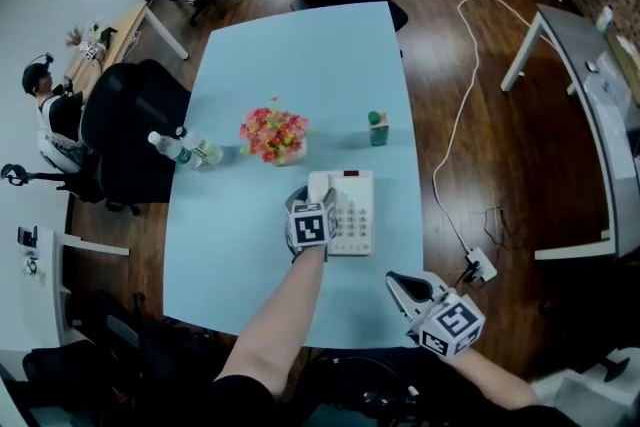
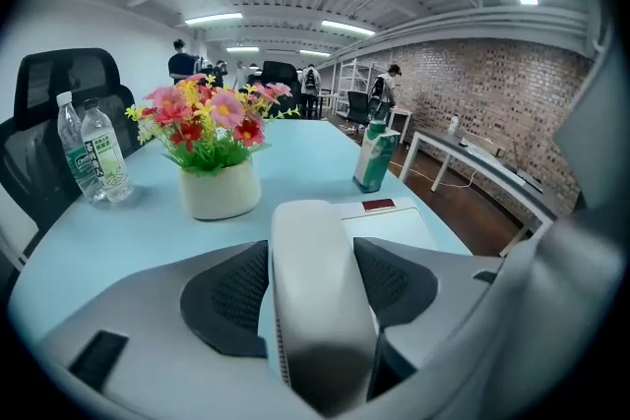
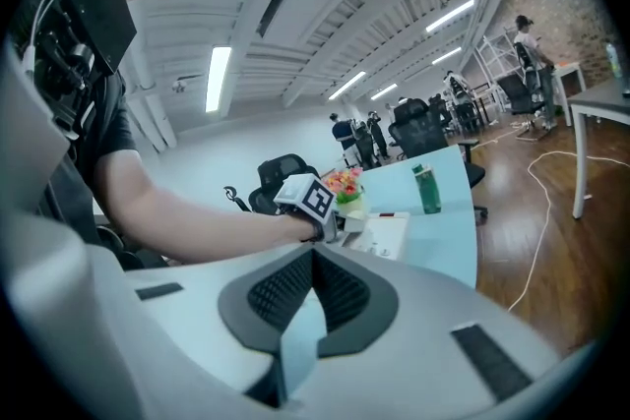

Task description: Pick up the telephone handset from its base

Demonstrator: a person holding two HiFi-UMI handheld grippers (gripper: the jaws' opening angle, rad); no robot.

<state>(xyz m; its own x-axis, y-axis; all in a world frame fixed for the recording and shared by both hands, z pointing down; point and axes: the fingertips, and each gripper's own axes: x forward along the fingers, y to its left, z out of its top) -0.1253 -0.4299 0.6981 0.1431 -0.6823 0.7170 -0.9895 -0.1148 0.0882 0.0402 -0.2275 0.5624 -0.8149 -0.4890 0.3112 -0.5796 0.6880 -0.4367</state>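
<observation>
Left gripper (image 1: 312, 205) straddles the handset (image 2: 320, 300), jaws wide and unclamped. Right gripper (image 1: 402, 285), closed, hangs near the table's (image 1: 300, 85) lower-right edge.

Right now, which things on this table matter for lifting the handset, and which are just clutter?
Job: handset, telephone base, left gripper open around the handset.
Clutter: flower pot, water bottles, green carton.

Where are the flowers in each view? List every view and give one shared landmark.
Head view: flowers just left of centre, up-left of the phone.
Left gripper view: flowers left of centre, beyond the handset.
Right gripper view: flowers small, near centre, up-left of the phone.
Shared landmark: green carton, right of the flowers in all three.
</observation>
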